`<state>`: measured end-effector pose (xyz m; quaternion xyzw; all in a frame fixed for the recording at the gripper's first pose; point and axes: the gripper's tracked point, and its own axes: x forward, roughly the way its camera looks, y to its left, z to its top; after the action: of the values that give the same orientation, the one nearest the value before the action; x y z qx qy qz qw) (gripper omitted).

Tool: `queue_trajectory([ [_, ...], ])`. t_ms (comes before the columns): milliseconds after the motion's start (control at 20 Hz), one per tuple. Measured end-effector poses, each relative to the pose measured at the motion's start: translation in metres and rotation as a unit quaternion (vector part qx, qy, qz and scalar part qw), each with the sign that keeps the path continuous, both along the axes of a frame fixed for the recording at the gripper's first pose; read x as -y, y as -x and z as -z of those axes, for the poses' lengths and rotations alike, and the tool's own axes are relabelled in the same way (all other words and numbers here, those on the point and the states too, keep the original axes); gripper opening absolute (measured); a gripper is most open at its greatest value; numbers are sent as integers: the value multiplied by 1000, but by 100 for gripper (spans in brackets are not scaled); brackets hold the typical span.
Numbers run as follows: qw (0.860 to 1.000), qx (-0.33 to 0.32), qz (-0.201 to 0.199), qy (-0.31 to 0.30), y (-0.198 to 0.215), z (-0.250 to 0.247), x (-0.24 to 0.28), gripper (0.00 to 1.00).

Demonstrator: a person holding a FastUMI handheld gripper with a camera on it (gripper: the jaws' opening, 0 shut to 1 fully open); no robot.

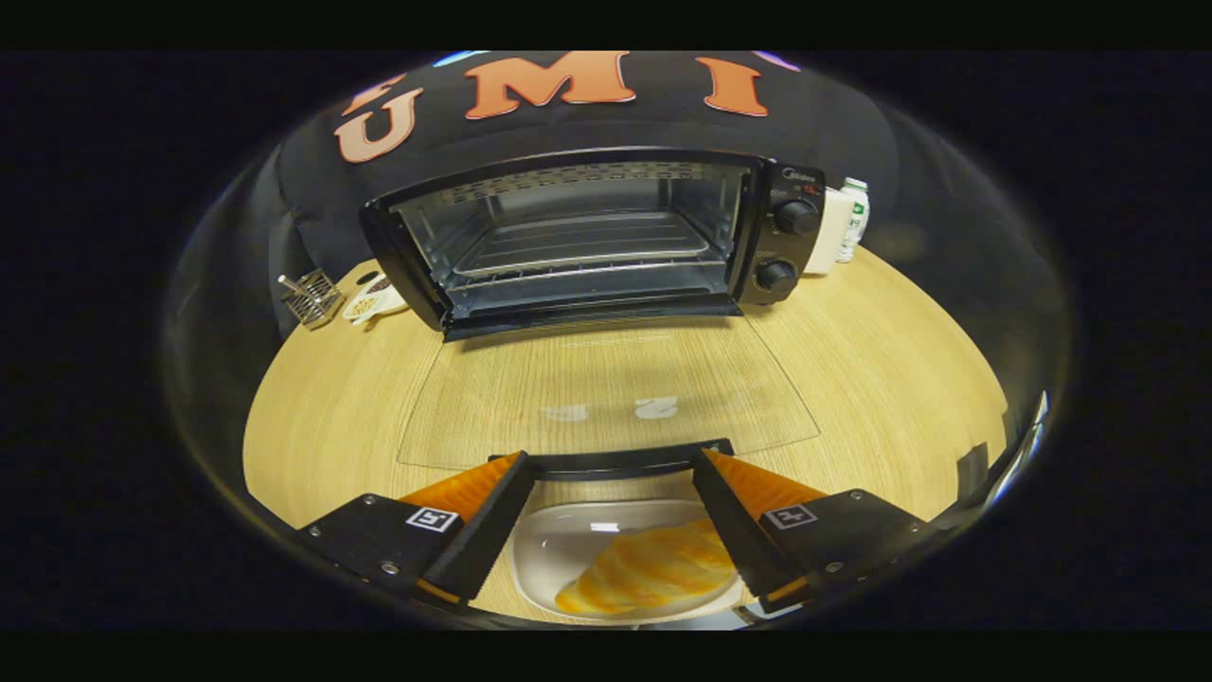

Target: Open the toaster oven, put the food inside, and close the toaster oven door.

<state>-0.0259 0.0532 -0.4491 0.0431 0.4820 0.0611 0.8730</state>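
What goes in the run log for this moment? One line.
toaster oven: door open flat | gripper: open, above plate | pastry: on plate, not inside

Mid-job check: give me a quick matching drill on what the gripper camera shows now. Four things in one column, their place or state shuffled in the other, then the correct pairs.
Things:
1. black toaster oven
2. golden croissant-shaped pastry
3. white oval plate
4. orange-and-black gripper

Places or states:
A. fingers spread wide, gripping nothing
B. glass door folded flat onto the wooden table, rack bare
C. lying on the plate, between the fingers
D. on the table, just short of the door's black handle

Pairs: 1-B, 2-C, 3-D, 4-A
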Motion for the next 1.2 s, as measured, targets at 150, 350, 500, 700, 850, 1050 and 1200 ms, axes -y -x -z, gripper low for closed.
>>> queue_trajectory([
  [150, 999, 1, 40, 16, 8, -8, 16, 100],
  [350, 995, 9, 102, 12, 34, -35, 29, 100],
  [500, 989, -1, 144, 12, 64, -34, 30, 100],
  [700, 984, -21, 177, 13, 96, -22, 29, 100],
  [850, 982, -40, 186, 10, 111, -11, 21, 100],
  [1050, 980, -63, 189, 17, 121, 7, 13, 100],
  [1200, 976, -74, 205, 17, 122, 18, 11, 100],
])
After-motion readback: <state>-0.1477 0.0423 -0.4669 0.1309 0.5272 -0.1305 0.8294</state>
